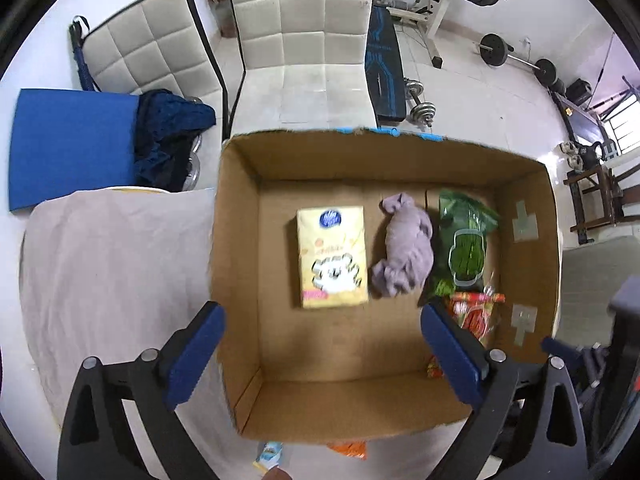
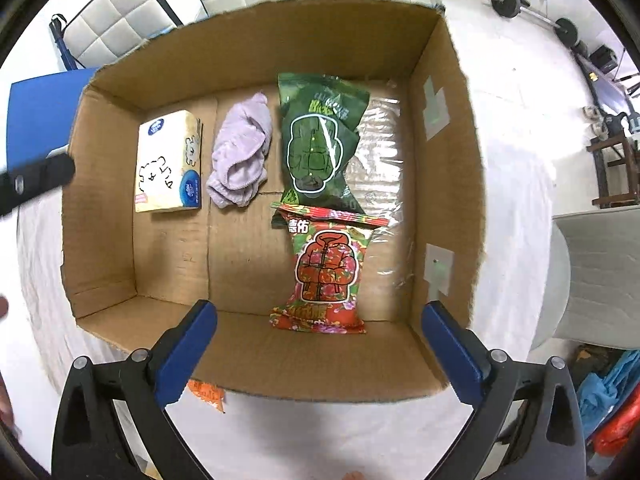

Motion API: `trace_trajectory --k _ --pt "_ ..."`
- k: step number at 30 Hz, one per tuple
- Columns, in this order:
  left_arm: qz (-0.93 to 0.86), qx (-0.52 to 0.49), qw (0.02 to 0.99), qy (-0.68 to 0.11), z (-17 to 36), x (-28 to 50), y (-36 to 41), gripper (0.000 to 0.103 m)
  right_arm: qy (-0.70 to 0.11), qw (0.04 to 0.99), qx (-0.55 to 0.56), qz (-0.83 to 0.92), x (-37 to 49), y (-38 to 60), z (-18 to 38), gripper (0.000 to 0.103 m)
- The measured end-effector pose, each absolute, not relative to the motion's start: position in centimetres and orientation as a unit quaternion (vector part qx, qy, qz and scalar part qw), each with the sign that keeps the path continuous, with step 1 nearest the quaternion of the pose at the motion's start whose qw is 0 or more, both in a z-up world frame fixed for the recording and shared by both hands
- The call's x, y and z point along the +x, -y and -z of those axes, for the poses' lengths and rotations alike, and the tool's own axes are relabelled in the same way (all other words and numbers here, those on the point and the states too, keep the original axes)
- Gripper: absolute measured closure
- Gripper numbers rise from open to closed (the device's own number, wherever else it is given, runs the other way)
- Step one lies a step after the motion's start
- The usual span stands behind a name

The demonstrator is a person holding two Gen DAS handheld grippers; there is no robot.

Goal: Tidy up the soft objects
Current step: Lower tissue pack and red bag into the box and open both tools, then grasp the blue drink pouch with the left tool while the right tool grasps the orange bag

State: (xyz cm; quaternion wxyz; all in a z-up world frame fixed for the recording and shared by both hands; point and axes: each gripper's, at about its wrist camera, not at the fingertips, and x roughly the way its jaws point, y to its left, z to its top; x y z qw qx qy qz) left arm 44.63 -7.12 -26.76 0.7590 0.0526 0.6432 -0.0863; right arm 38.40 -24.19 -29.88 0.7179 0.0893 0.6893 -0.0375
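Observation:
An open cardboard box (image 1: 236,248) (image 2: 444,168) stands on a cloth-covered table. Inside lie a yellow tissue pack (image 1: 331,256) (image 2: 168,164), a crumpled lilac cloth (image 1: 404,248) (image 2: 240,160), a green snack bag (image 1: 464,240) (image 2: 316,140) and a red snack bag (image 1: 476,314) (image 2: 324,272). My left gripper (image 1: 322,354) is open and empty above the box's near side. My right gripper (image 2: 320,354) is open and empty above the box's near wall. Part of the left gripper (image 2: 36,184) shows at the left edge of the right wrist view.
An orange packet (image 1: 348,449) (image 2: 206,394) and a small light packet (image 1: 267,455) lie on the table by the box's near wall. White padded chairs (image 1: 304,36), a blue pad (image 1: 72,148) and gym weights (image 1: 516,56) stand beyond the table.

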Motion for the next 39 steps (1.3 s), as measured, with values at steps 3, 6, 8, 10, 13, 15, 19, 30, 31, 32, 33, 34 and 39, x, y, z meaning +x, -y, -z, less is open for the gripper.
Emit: trace_trajectory --k 3,6,8,10,13,15,19,30,31,32,33,34,39 --pt "0.08 0.058 0.773 -0.627 25.8 42.8 6.7 0.003 -0.676 0.731 0.087 0.041 37.2 23.8 28.7 0.0" --pt "0.076 0.058 0.79 -0.606 24.6 40.9 6.2 0.003 -0.66 0.745 0.084 0.046 36.0 23.5 27.1 0.0" --pt "0.078 0.057 0.797 -0.596 24.0 39.7 6.1 0.003 -0.654 0.751 0.079 0.047 35.0 23.3 26.3 0.0" --pt "0.078 0.059 0.804 -0.586 23.0 38.4 6.1 0.003 -0.645 0.758 0.078 0.049 33.7 23.2 25.4 0.0" --pt "0.08 0.067 0.814 -0.571 22.1 36.3 6.3 0.003 -0.632 0.769 0.084 0.047 31.9 23.1 23.9 0.0" --pt "0.08 0.064 0.819 -0.565 21.4 35.0 6.2 0.003 -0.624 0.776 0.084 0.049 30.8 23.1 22.9 0.0" --pt "0.08 0.06 0.829 -0.55 19.7 32.5 6.0 0.003 -0.603 0.791 0.085 0.059 28.6 23.3 20.9 0.0" --pt "0.078 0.051 0.856 -0.509 14.7 27.0 4.7 0.003 -0.558 0.823 0.091 0.064 22.6 23.5 14.7 0.0" --pt "0.081 0.048 0.857 -0.506 14.4 26.5 4.6 0.003 -0.553 0.826 0.09 0.064 22.2 23.4 14.1 0.0" --pt "0.082 0.047 0.858 -0.504 14.1 26.2 4.6 0.003 -0.549 0.829 0.087 0.066 21.8 23.3 13.6 0.0" --pt "0.084 0.045 0.859 -0.503 13.7 25.8 4.6 0.003 -0.547 0.83 0.087 0.065 21.6 23.3 13.2 0.0" --pt "0.087 0.045 0.86 -0.502 13.4 25.6 4.7 0.003 -0.545 0.832 0.089 0.062 21.3 23.3 12.7 0.0" --pt "0.093 0.053 0.867 -0.486 11.8 24.4 5.1 0.003 -0.535 0.838 0.09 0.057 20.3 22.4 11.3 0.0"
